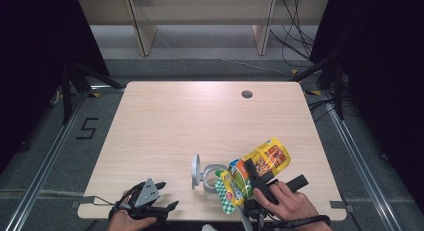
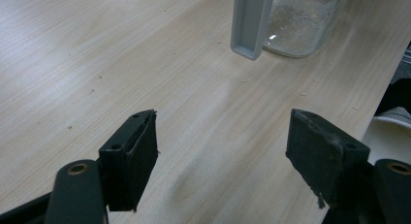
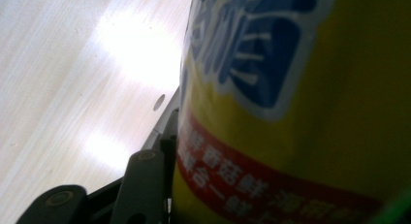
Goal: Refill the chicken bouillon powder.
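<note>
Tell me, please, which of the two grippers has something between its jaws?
The right gripper: its jaws clamp the yellow snack bag tilted over the clear jar. The left gripper stands open above the bare table.

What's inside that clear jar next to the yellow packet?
The clear jar stands open, its grey lid swung up beside it. Whitish specks cling to the glass, with little else visible inside. From above, the yellow packet held by the right gripper covers part of its mouth.

Yellow bag (image 3: 310, 117) crowds the frame from twelve round to five o'clock: blue lettering up top, red band with white characters below. One black jaw at seven o'clock presses its side. Pale wood table (image 3: 72, 78) toward ten, glare patches.
</note>
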{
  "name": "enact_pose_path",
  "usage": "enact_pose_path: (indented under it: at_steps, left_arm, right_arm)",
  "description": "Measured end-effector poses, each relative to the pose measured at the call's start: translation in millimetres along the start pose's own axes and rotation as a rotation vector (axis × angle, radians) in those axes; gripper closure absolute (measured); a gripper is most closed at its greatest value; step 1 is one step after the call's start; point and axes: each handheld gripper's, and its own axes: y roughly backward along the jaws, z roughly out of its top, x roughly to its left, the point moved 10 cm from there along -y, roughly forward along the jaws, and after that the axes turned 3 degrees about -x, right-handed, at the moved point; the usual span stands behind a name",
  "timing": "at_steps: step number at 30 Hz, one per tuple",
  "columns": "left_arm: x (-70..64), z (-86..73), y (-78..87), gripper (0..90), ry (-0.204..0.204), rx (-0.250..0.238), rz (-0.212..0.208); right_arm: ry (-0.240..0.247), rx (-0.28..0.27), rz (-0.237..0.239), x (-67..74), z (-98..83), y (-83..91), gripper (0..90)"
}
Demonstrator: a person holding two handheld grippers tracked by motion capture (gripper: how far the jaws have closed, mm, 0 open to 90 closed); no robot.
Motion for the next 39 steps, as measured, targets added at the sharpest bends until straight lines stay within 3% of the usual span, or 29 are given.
enact_pose_path:
  at_steps: [1, 10, 11, 14, 17, 20, 25, 26, 35, 37, 39]
  left_arm:
    - [-1.2, 0.5, 0.0, 26.2, 0.004, -0.005, -0.006]
    - [0.1, 0.0, 0.0, 26.2, 0.0, 0.0, 0.0]
    - [-1.6, 1.6, -1.2, 26.2, 0.02, -0.019, -0.002]
    - [0.9, -1.0, 0.2, 26.2, -0.007, 0.013, 0.002]
    - [-1.8, 1.6, -1.2, 26.2, 0.021, -0.018, -0.002]
    - [-0.2, -0.4, 0.0, 26.2, -0.002, 0.006, 0.001]
    - [-1.5, -0.4, 0.1, 26.2, 0.0, 0.006, -0.011]
    - [0.3, -0.2, -1.4, 26.2, -0.001, 0.0, 0.005]
    - [-0.2, -1.1, -0.4, 26.2, -0.006, 0.015, -0.008]
    - [-1.6, 0.1, -0.6, 26.2, -0.004, 0.005, -0.014]
    - [-1.3, 0.3, -1.5, 26.2, 0.005, -0.002, -0.003]
  right_arm:
    - [-0.014, 0.005, -0.002, 0.9, -0.6, 0.3, 59.7]
    - [0.042, -0.011, 0.007, -2.8, 2.4, -0.8, 61.1]
    - [0.041, -0.012, 0.006, -2.7, 2.7, -0.7, 61.1]
    - [0.057, -0.004, 0.002, -2.9, 2.5, -0.2, 61.1]
    - [0.069, 0.003, 0.007, -2.7, 2.0, -0.1, 61.1]
    - [0.075, -0.001, 0.006, -2.8, 2.4, 0.1, 61.1]
    - [0.094, -0.003, -0.011, -4.1, 3.5, 0.1, 61.1]
    - [0.093, -0.003, 0.001, -3.1, 3.6, 0.1, 61.1]
    - [0.151, -0.012, 0.014, -5.5, 5.4, -0.9, 61.2]
    - [0.154, -0.01, -0.003, -7.5, 5.2, -1.1, 61.2]
    - [0.158, -0.015, 0.013, -7.2, 5.5, -1.9, 61.2]
